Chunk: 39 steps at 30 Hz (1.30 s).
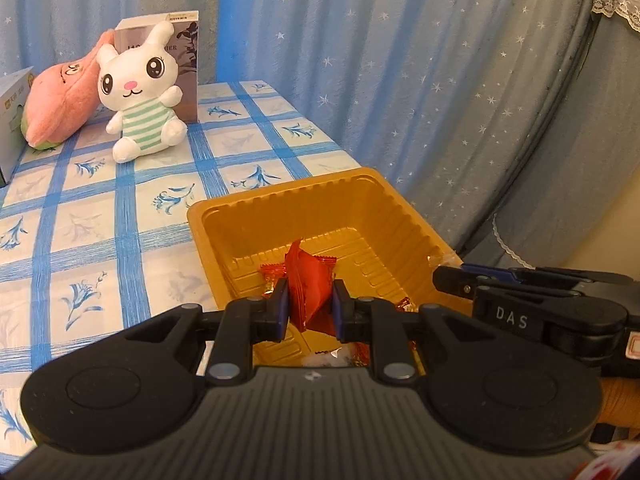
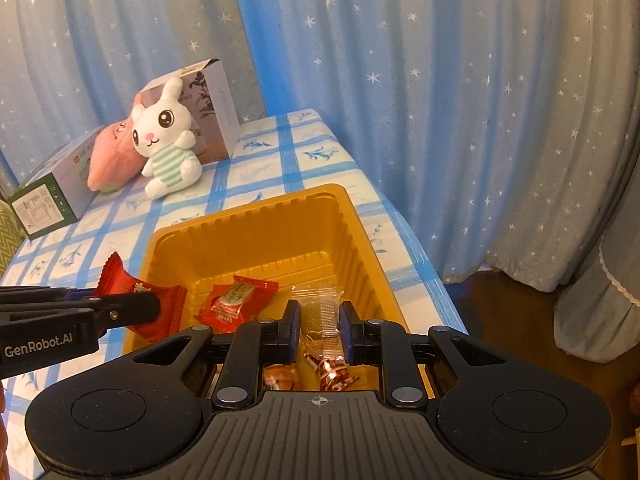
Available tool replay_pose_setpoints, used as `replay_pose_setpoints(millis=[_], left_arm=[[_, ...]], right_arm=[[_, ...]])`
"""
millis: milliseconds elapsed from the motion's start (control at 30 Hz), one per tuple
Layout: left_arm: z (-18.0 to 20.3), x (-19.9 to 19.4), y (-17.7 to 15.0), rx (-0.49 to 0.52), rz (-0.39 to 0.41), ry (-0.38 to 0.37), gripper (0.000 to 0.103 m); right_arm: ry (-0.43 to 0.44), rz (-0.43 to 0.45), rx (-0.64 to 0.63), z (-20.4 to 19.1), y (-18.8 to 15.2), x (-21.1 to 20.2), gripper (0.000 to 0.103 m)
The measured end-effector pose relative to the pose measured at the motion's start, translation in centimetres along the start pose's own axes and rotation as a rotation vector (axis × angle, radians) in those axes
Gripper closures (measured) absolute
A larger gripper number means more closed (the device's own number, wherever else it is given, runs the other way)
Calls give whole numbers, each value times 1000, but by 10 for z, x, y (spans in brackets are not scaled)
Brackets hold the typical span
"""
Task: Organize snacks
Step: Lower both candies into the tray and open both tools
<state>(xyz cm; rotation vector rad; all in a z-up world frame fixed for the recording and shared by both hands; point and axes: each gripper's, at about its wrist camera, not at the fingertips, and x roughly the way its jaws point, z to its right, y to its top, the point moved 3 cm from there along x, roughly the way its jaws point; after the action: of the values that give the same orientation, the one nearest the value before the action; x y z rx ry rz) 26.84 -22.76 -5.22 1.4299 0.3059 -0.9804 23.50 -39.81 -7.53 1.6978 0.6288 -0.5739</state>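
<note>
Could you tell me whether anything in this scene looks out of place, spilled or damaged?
Nothing stands out. The gold tray sits flat on the checked tablecloth with wrapped snacks inside. The left hand-held gripper holds a red snack packet, the right hand-held gripper a clear wrapped one, both over the tray.

Snacks and gold tray on the checked cloth

Gold plastic tray (image 2: 256, 236), ribbed walls, open top, upright. Red snack packet (image 1: 310, 288) on edge above the tray, pinched between two pads; at 9 o'clock of the tray's middle in the right wrist view. Red packet with a pale label (image 2: 230, 298) flat on the floor, centre-left. Clear wrapper (image 2: 320, 304) just at its 3 o'clock. Small foil candies (image 2: 332, 372) at 6 o'clock, near wall.
</note>
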Motion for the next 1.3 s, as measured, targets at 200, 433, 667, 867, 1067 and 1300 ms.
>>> replay_pose_setpoints(millis=[200, 433, 667, 867, 1067, 1300], left_arm=[[0, 13, 0, 6, -42, -28, 79], [-4, 3, -2, 32, 7, 37, 48], [-4, -4, -2, 60, 17, 62, 48], [-4, -5, -5, 64, 13, 62, 48], [-7, -4, -5, 64, 11, 70, 48], [-11, -4, -6, 59, 9, 79, 46]], right_arm=[[0, -5, 4, 0, 3, 7, 82], [1, -2, 2, -1, 3, 6, 82], [6, 1, -4, -4, 5, 5, 82], [14, 0, -10, -9, 10, 6, 82], [27, -9, -16, -11, 14, 10, 82], [69, 4, 6, -13, 19, 15, 82]])
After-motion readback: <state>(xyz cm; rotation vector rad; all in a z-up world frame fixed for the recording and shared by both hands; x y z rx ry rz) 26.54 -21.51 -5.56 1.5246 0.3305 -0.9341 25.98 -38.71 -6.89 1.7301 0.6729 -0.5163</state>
